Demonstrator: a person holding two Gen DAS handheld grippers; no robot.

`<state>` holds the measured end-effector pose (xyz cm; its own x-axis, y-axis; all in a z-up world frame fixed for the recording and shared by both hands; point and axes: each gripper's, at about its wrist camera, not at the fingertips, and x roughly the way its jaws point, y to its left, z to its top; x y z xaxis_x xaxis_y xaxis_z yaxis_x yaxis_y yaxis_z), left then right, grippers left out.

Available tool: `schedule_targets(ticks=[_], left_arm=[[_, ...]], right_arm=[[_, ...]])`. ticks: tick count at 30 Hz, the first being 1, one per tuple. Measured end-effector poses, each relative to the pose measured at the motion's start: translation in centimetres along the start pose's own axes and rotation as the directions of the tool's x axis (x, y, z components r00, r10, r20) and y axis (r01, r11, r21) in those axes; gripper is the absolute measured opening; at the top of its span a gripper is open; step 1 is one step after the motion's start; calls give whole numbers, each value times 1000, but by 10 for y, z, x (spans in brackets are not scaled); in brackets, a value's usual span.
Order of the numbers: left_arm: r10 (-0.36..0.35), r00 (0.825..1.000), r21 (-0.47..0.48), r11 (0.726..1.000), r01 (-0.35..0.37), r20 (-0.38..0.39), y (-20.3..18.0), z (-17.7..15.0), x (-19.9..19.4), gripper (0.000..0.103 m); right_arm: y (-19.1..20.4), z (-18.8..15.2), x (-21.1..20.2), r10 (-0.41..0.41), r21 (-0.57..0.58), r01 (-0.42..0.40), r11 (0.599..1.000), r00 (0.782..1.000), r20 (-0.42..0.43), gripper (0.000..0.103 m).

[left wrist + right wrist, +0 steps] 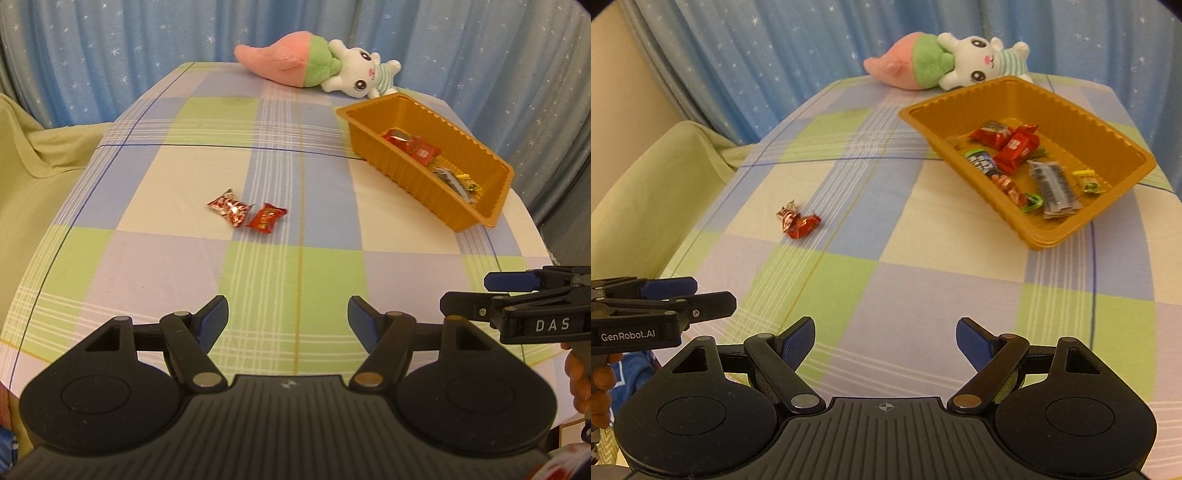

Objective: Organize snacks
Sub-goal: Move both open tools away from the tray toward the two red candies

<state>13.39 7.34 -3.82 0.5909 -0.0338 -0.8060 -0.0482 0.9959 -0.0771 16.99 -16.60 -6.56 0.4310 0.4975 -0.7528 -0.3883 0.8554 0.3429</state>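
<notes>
A checked pastel cloth [184,177] covers the table before a starred blue curtain [110,48]. Two foil-wrapped red candies [245,214] lie mid-table, well apart from the ribbed orange plastic tray [1067,110] of snacks, whose labels are unreadable. Left gripper [288,321] and right gripper [884,341] gape empty

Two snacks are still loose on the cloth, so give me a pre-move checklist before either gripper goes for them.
1. left gripper jaws open, nothing between them: ok.
2. right gripper jaws open, nothing between them: ok.
3. Silver-red candy and red candy unobstructed on the checked cloth: ok.
4. The two candies separated enough for a single pick: not ok, they touch.
5. Orange tray has free room: ok.
6. Tray sitting flat: cannot tell.
</notes>
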Motion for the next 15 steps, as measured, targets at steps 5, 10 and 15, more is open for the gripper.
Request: schedule_targets(ticks=[5,10,15], left_arm=[[25,1000,-14,1000,-25,-9,13,0,5,69],[39,999,-25,999,-39,-20,27,0,12,69],[47,999,-31,998,-47,-28,39,4,19,69]], right_arm=[[9,3,14,5,-3,-6,1000,1000,-19,83],[20,9,29,11,-18,-11,1000,1000,-27,83],[30,17,43,20,-24,-21,999,999,-33,83]])
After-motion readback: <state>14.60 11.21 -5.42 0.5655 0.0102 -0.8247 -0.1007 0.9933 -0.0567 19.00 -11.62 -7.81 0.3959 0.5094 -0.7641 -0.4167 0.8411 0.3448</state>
